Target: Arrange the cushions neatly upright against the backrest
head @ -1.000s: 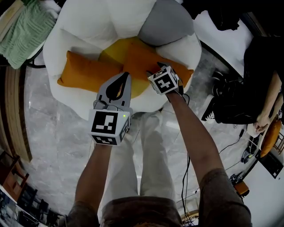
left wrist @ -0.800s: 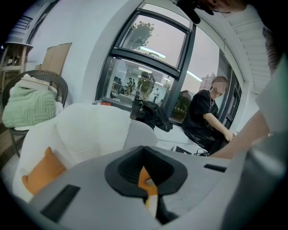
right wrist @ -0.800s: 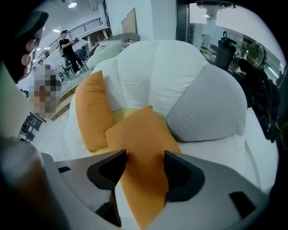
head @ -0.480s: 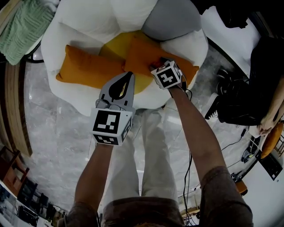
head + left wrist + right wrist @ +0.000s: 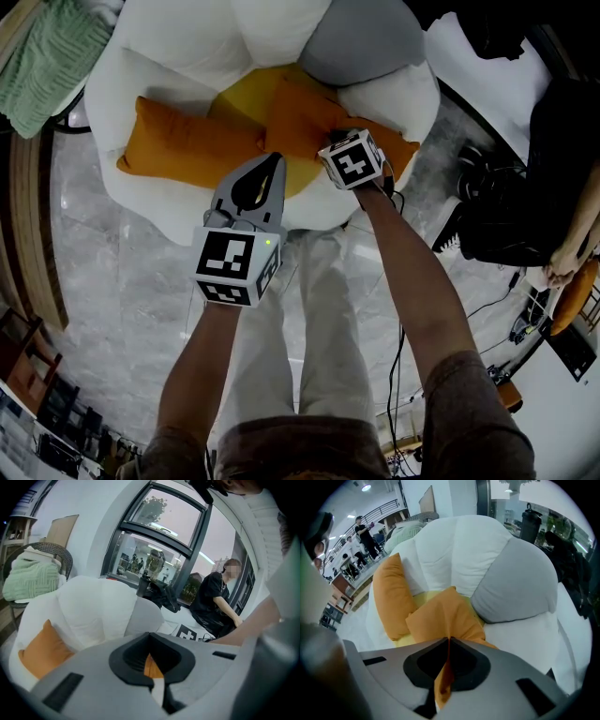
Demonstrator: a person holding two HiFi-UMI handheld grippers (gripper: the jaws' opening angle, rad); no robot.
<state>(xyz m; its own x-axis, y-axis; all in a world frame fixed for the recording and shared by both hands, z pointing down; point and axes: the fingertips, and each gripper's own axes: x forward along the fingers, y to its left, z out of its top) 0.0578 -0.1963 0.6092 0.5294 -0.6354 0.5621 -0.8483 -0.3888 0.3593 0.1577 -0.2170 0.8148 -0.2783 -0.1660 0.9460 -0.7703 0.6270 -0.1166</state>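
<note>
**Head view:** A white petal-shaped armchair (image 5: 122,84) with a yellow seat (image 5: 246,94) carries both cushions, and both lie flat rather than upright. The left orange cushion (image 5: 187,150) stretches over the seat's left side. The right orange cushion (image 5: 300,117) lies at the near right, and its end meets the other's. Neither leans on the backrest (image 5: 272,28) at the far side. The right tongs (image 5: 336,142) point steeply down onto the right cushion's near part. The left tongs (image 5: 273,159) hover over the seat's near edge.

**Left gripper view:** These tongs are closed tip to tip and grip nothing. Orange and white show only through the gap behind the tips.

**Right gripper view:** These tongs have just been closing. They stand narrow, pinching a fold of the right cushion's cover.

The cushions look light, soft and floppy. Held by a pinch of cover alone, the filling will probably sag and swing, and the fabric may slip out. A bite on a corner or edge seam should carry better, with the free tongs propping the opposite edge against the backrest.
</note>
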